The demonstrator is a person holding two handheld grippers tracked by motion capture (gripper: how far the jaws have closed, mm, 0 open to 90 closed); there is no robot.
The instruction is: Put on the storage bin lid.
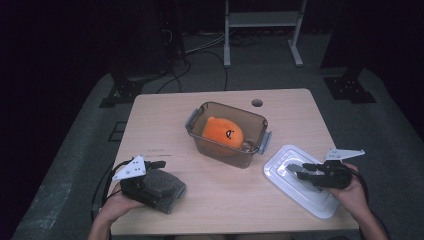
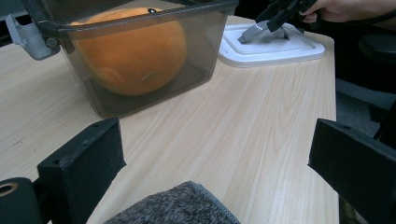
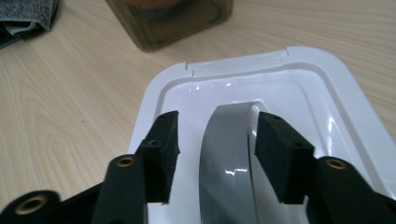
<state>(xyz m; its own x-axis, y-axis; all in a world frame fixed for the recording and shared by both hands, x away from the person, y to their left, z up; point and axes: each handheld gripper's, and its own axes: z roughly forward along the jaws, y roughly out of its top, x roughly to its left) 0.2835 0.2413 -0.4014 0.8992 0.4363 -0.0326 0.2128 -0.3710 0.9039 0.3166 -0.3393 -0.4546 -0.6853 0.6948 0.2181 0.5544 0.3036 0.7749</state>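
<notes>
A clear grey container (image 1: 248,150) (image 2: 140,100) stands mid-table with an orange plush toy (image 1: 222,132) (image 2: 130,56) inside. To its right lies a white lid (image 1: 295,192) (image 2: 280,51) (image 3: 327,93), flat on the table, with a grey handle (image 3: 226,158) (image 2: 254,32) on top. My right gripper (image 1: 296,171) (image 3: 217,128) (image 2: 250,33) sits over the lid with a jaw on each side of the handle. There is a gap at the left pad. My left gripper (image 1: 155,167) (image 2: 219,149) rests open on a grey cloth (image 1: 167,185) (image 2: 173,207) at the front left, pointing at the container.
The wooden table (image 1: 225,200) has a round hole (image 1: 257,103) near its far edge. The lid lies close to the table's front right corner. A white metal stand (image 1: 262,20) and cables (image 1: 200,50) are on the floor behind the table.
</notes>
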